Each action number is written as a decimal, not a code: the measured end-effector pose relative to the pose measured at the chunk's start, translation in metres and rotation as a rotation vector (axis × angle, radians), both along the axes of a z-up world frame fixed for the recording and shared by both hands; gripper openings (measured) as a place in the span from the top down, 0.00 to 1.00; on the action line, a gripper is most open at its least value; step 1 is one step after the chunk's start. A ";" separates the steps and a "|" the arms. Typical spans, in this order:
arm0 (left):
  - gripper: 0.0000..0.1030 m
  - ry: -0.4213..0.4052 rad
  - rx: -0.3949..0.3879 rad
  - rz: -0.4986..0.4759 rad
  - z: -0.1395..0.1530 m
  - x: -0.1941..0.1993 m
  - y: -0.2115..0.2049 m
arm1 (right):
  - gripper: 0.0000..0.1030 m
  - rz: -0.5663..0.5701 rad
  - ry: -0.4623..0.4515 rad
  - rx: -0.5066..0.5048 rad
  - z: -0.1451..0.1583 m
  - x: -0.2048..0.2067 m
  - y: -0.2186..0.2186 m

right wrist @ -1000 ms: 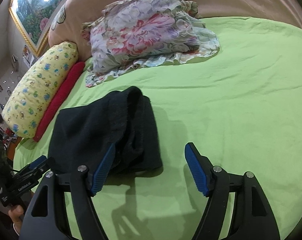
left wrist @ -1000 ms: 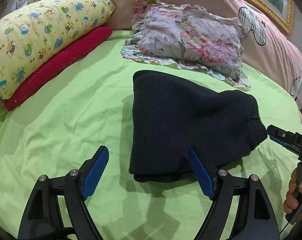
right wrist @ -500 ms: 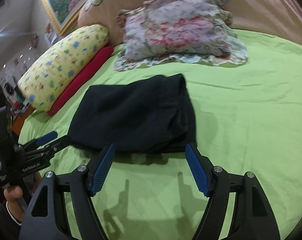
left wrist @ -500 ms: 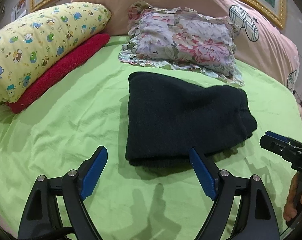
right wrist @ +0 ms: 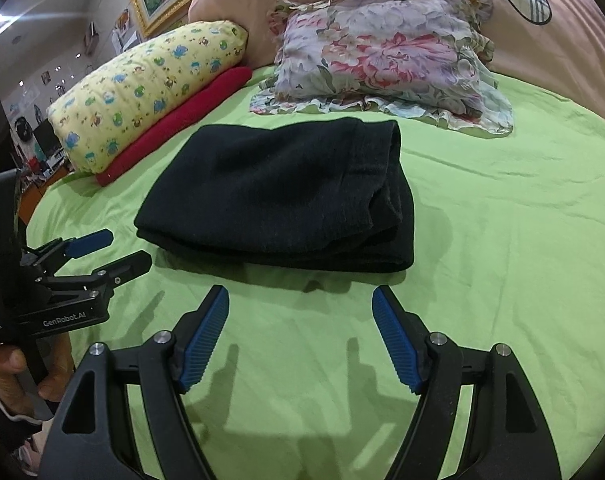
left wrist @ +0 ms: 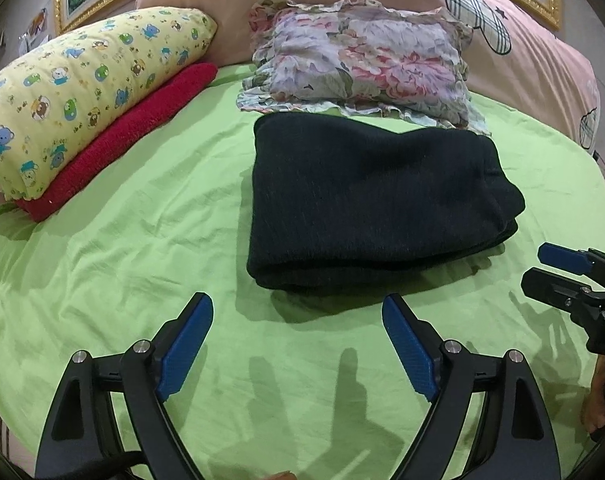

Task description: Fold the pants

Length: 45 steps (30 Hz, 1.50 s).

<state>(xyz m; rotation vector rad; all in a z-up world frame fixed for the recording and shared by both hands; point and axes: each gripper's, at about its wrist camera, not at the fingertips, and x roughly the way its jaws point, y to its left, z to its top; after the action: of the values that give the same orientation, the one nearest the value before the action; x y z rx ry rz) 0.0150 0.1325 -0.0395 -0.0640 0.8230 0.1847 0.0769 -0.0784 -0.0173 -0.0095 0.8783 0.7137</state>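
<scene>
The dark navy pants (left wrist: 374, 200) lie folded into a thick rectangle on the green bed sheet (left wrist: 142, 240); they also show in the right wrist view (right wrist: 278, 200). My left gripper (left wrist: 298, 344) is open and empty, hovering just short of the pants' near edge. My right gripper (right wrist: 300, 336) is open and empty, also just short of the near edge. Each gripper shows in the other's view: the right one (left wrist: 558, 268) at the far right, the left one (right wrist: 110, 252) at the far left.
A floral pillow (left wrist: 358, 64) lies just behind the pants. A yellow cartoon pillow (left wrist: 82, 88) rests on a red towel (left wrist: 122, 136) at the left. A pink headboard cushion (left wrist: 522, 40) runs along the back. The green sheet (right wrist: 502, 240) extends right.
Both grippers have drawn back from the folded pants, which now lie farther ahead and untouched. The right gripper has swung round to face the pants' long edge.
</scene>
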 end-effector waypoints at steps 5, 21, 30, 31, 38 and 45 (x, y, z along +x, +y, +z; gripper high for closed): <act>0.15 0.009 -0.002 0.001 -0.008 0.003 -0.001 | 0.27 0.005 -0.003 -0.005 -0.004 0.000 0.002; 0.15 0.001 0.000 -0.004 -0.013 0.013 -0.003 | 0.27 0.018 -0.010 -0.015 -0.013 0.005 0.008; 0.15 -0.007 0.005 -0.015 -0.010 0.016 -0.008 | 0.27 0.019 -0.013 -0.008 -0.013 0.009 0.010; 0.15 -0.006 0.005 -0.016 -0.010 0.016 -0.008 | 0.27 0.018 -0.013 -0.008 -0.012 0.010 0.010; 0.15 0.001 -0.001 -0.017 -0.011 0.017 -0.008 | 0.27 0.017 -0.011 -0.007 -0.012 0.011 0.010; 0.15 0.012 -0.006 -0.018 -0.012 0.021 -0.008 | 0.27 0.017 -0.010 -0.006 -0.012 0.011 0.010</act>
<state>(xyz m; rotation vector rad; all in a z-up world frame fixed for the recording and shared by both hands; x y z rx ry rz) 0.0361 0.1244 -0.0519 -0.0611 0.8358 0.1656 0.0882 -0.0681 -0.0291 -0.0257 0.8719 0.7264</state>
